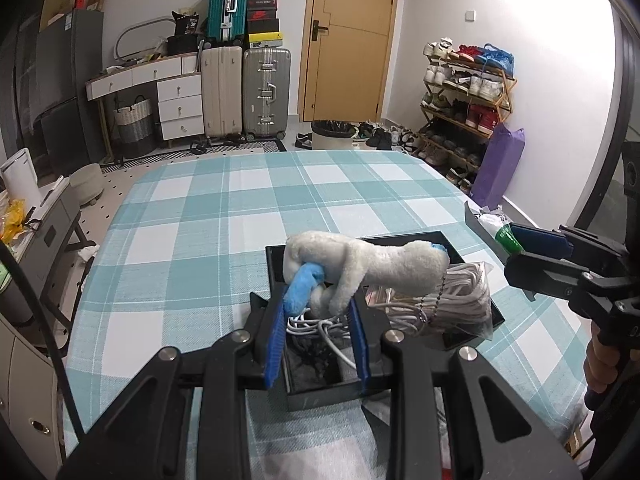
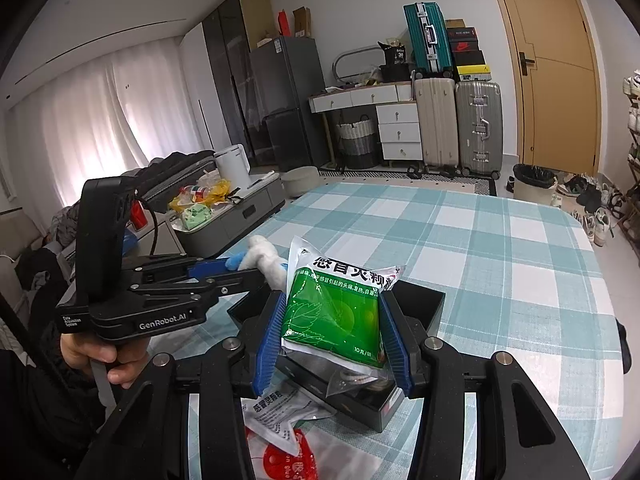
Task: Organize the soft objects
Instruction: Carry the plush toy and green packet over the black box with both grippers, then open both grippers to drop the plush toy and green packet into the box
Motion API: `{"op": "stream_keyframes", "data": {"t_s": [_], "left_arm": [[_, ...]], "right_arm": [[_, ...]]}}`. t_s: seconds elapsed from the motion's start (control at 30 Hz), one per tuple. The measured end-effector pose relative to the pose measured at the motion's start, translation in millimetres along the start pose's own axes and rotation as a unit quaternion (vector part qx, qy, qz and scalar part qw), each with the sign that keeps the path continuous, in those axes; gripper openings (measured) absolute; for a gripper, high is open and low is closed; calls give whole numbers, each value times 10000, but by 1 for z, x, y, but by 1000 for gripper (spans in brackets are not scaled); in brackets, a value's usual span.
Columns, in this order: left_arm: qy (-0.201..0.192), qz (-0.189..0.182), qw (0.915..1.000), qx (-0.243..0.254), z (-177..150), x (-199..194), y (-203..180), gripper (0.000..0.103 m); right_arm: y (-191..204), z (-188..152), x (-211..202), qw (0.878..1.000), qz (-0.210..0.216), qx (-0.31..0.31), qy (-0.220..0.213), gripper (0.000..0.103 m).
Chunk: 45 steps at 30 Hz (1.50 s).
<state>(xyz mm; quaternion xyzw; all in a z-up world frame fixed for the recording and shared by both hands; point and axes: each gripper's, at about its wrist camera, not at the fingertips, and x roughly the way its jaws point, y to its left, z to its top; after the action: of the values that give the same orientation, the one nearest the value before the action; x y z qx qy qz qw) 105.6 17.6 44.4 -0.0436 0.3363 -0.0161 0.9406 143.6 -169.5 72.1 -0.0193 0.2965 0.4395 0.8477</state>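
My left gripper (image 1: 318,312) is closed on a plush toy (image 1: 360,266), white with blue parts, and holds it by the lower part between the blue pads (image 1: 276,344). The toy hangs above a black tray (image 1: 320,398) that stands on the table with the checked teal and white cloth (image 1: 200,220). Inside this tray I see a loop of white cable (image 1: 332,336) under the toy, and to the right of it a clear bag with white cords (image 1: 460,300), which lies on the tray's right part. A small bead chain (image 1: 434,300) hangs from the toy, in front of this bag. My right gripper (image 2: 332,332) is clamped on a green sachet (image 2: 336,308) with white edges and printed characters; both pads press on its sides, and the sachet stands upright between them, above the near part of the same black tray (image 2: 424,304). In the right wrist view the left gripper (image 2: 240,268) comes in from the left with the toy (image 2: 266,258) at its tip, just behind the sachet. Nearer to me, beside the tray's near edge, a second sachet (image 2: 276,408) lies flat on the cloth, and it rests partly on a clear bag with red print (image 2: 288,456).
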Motion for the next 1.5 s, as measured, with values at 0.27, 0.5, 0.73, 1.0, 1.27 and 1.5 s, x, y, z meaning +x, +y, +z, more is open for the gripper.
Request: {"op": "stream_keyframes", "data": {"t_s": [0.27, 0.5, 0.73, 1.0, 1.27, 1.5], "left_arm": [[135, 25, 9998, 142, 3, 19, -8, 27], [317, 102, 9991, 253, 0, 36, -12, 28], [399, 125, 9989, 194, -3, 38, -5, 32], [392, -61, 9986, 341, -5, 30, -10, 51], [378, -153, 9983, 426, -8, 23, -13, 60], [260, -147, 9988, 376, -14, 8, -16, 92]], "right_arm": [[-7, 3, 11, 10000, -9, -5, 96, 47], [-15, 3, 21, 9998, -42, 59, 182, 47], [-16, 6, 34, 9996, -22, 19, 263, 47], [-15, 6, 53, 9992, -38, -52, 406, 47], [-18, 7, 71, 9984, -192, -15, 531, 47], [-23, 4, 53, 9985, -306, 17, 458, 69]]}}
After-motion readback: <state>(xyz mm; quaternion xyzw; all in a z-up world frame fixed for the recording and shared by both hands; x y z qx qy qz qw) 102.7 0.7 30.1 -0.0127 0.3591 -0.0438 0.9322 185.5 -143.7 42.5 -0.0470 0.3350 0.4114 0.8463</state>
